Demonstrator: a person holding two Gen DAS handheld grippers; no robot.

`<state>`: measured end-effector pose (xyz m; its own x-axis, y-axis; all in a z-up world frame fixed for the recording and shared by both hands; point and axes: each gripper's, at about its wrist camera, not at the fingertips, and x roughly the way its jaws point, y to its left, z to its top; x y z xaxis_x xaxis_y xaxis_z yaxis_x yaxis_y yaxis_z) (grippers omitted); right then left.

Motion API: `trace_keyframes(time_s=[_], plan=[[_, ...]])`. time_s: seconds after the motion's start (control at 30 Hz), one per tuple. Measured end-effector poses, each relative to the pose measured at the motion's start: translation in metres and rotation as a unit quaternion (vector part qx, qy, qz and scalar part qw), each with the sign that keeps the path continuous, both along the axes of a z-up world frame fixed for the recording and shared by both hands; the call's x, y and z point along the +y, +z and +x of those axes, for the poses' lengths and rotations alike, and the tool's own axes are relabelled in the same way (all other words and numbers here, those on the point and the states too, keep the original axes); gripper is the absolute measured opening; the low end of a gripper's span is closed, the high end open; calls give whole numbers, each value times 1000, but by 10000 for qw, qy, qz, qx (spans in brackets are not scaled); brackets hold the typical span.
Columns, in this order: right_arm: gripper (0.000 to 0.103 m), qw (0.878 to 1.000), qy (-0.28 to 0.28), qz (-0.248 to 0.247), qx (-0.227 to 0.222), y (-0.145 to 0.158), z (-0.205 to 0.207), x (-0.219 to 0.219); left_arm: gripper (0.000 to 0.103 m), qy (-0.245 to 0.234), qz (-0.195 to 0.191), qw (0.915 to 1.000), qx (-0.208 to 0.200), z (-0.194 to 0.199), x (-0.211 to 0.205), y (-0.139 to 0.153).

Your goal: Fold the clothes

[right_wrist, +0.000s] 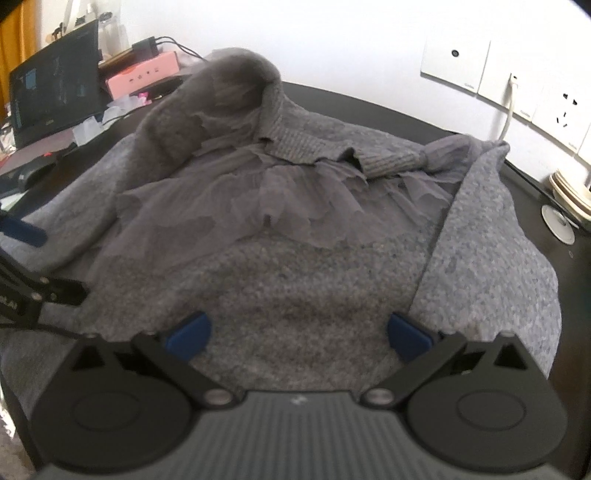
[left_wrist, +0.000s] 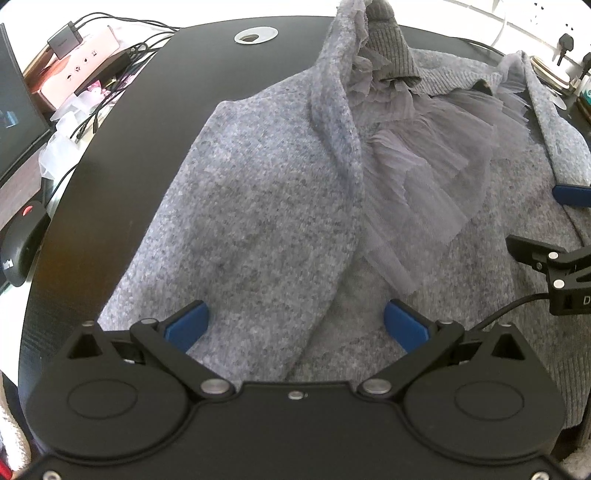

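Observation:
A grey knitted garment [left_wrist: 258, 206] with a ribbed collar and a grey tulle ruffle [left_wrist: 424, 158] lies spread on the black table [left_wrist: 122, 155]. Its two front panels are folded inward over the body. It also shows in the right wrist view [right_wrist: 295, 280], with the ruffle [right_wrist: 295, 199] across the middle. My left gripper [left_wrist: 295, 328] is open and empty above the near hem, over the left panel's edge. My right gripper [right_wrist: 297, 332] is open and empty above the near middle of the garment. Each gripper shows at the edge of the other's view.
A laptop [right_wrist: 55, 99], a pink box [left_wrist: 74, 70], cables and a black mouse [left_wrist: 22, 251] lie left of the table. A round cable grommet [left_wrist: 255, 36] sits at the table's far edge. Wall sockets [right_wrist: 554, 107] and plates [right_wrist: 569, 188] are on the right.

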<state>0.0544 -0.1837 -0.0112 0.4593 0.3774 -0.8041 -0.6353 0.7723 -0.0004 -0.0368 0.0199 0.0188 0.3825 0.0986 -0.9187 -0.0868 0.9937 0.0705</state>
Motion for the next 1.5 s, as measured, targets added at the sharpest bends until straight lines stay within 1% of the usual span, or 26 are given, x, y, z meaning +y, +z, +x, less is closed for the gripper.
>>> trace_keyframes(time_s=[0.53, 1.03, 1.27, 1.37, 1.5], plan=[[102, 9998, -143, -81, 69, 7, -2, -9, 103, -174, -50, 9998, 72, -6, 12, 0], [102, 9990, -314, -209, 227, 13, -4, -5, 103, -471, -89, 9978, 451, -12, 20, -1], [102, 9988, -344, -232, 256, 13, -1, -2, 103, -747, -114, 9946, 713, -2, 24, -1], [102, 9987, -360, -246, 278, 13, 2, 0, 103, -750, -263, 9954, 540, 1, 32, 8], [102, 9986, -371, -251, 277, 14, 4, 0, 103, -787, -438, 9959, 40, 7, 41, 33]])
